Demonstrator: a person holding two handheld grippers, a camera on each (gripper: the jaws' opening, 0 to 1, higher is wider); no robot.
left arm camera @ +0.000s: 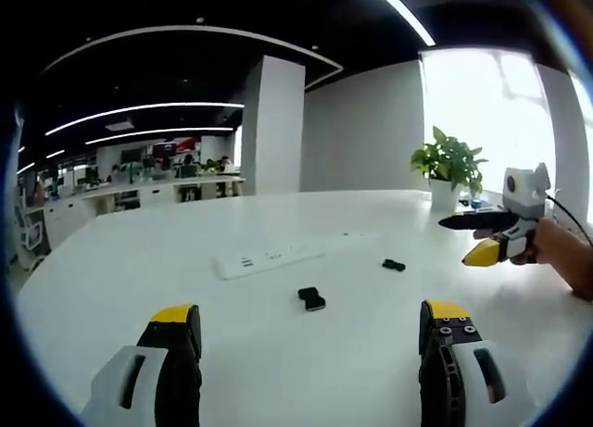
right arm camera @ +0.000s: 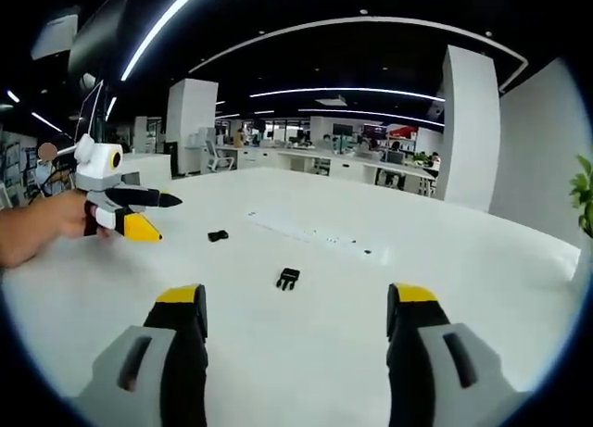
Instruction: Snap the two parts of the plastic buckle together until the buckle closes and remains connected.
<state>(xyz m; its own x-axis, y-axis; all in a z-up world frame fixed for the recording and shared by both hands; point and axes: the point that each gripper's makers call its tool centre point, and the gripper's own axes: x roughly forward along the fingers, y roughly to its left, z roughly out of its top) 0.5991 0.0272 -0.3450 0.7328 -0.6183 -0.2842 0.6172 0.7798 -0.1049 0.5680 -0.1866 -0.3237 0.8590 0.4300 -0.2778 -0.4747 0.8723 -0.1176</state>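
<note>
White laminate table [left arm camera: 278, 353] is where everything sits, big and round-edged, so nothing should get knocked off if moves are kept low and slow. Next down in size, a long white power strip [left arm camera: 278, 257] lies across the middle and is best left alone.

Both hand-held grippers are hovering above the table with nothing pinched. The left hand-held gripper [left arm camera: 310, 339] has its yellow-tipped jaws spread wide, and the right hand-held gripper [right arm camera: 295, 320] is spread just as wide.

Smallest stuff: the two black plastic buckle parts, well apart from each other. The chunkier buckle half [left arm camera: 312, 299] lies nearer the left gripper, just in front of the power strip. The pronged buckle half [right arm camera: 288, 278] lies closer to the right one.

Probably the pickup step comes first. Each half should be pinched by its flat sides, back end only, so the mating ends stay clear and can be lined up straight before being pushed together.
</note>
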